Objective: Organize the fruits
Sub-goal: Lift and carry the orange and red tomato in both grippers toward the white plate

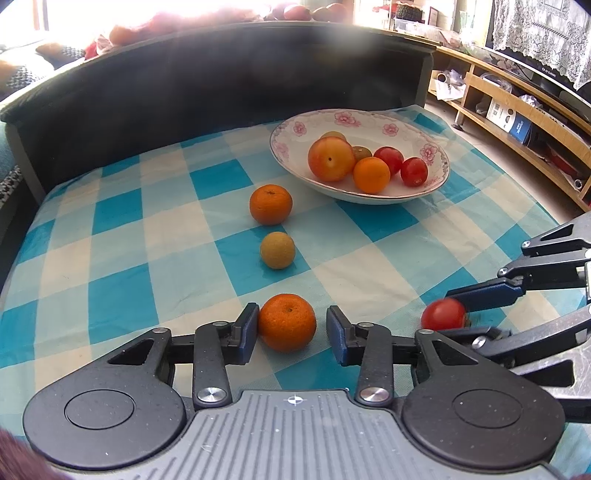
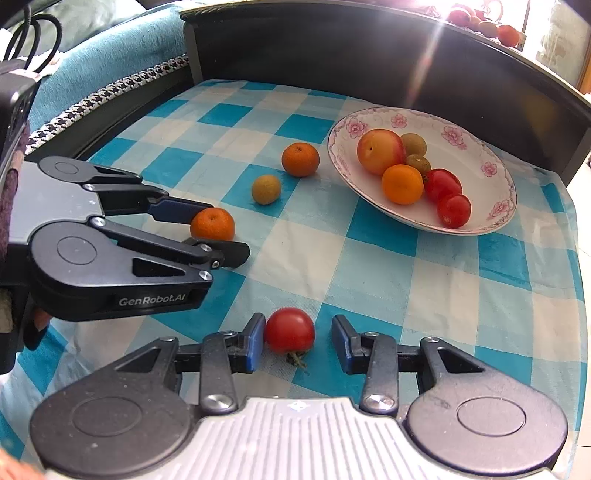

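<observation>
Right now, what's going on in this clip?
A person with a gripper in each hand is gathering fruit into a flowered bowl on a checked tablecloth. The left gripper is open around a mandarin, one pad touching it. The right gripper is open around a tomato. Both fruits sit on the cloth. Another mandarin and a small brownish fruit wait between them and the bowl, which already holds several fruits.

This is a living room in a home. A checked cloth (image 1: 122, 221) covers the table, a wooden shelf (image 1: 517, 110) and lace curtain (image 1: 543, 33) fill the upper right, and a blue sofa (image 2: 110, 55) sits upper left.
</observation>
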The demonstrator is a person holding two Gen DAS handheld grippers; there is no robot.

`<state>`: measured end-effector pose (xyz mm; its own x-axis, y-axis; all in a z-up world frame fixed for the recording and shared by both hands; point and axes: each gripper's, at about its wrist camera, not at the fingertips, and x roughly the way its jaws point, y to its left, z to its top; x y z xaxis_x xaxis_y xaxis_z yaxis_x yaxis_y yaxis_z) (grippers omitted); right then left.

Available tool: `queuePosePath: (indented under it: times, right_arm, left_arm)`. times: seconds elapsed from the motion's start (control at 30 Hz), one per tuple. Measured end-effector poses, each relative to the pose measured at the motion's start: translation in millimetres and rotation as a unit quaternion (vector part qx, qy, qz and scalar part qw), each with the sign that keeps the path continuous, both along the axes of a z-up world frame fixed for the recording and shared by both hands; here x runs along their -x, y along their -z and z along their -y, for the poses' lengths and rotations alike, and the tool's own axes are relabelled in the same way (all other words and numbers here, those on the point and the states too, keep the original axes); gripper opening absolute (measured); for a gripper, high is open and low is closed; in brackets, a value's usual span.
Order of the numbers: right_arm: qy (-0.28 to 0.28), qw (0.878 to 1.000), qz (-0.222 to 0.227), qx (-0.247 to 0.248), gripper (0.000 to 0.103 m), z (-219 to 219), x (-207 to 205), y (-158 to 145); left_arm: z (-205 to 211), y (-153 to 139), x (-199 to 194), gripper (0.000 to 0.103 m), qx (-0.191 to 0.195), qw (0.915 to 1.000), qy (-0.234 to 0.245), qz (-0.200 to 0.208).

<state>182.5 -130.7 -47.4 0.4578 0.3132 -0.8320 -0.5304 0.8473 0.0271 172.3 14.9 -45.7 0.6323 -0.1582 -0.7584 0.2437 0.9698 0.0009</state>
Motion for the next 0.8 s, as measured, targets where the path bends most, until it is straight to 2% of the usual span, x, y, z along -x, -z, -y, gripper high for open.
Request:
queuePosePath:
  times: [0.07,0.13,0.8]
  right_arm:
    - [0.001,1.000,0.001,0.007,0.035,-0.7,1.2,0.0]
    - [0.004,1.000,0.001,0.011,0.032,-0.2,2.0,-0.9]
    - [0.032,0.999,0.003,0.002,0.031,10.7,3.4,-7.6]
  left_arm:
    - [-0.3,-0.4,-0.3,0.041,0.000,1.0000,-0.002,-0.001]
    - [-1.0,-0.8,-1.0,0.040,0.003,1.0000,-0.003,-0.003]
    - [7.9,-3.3,6.1,0.040,-0.002,0.9999,0.008,-0.009]
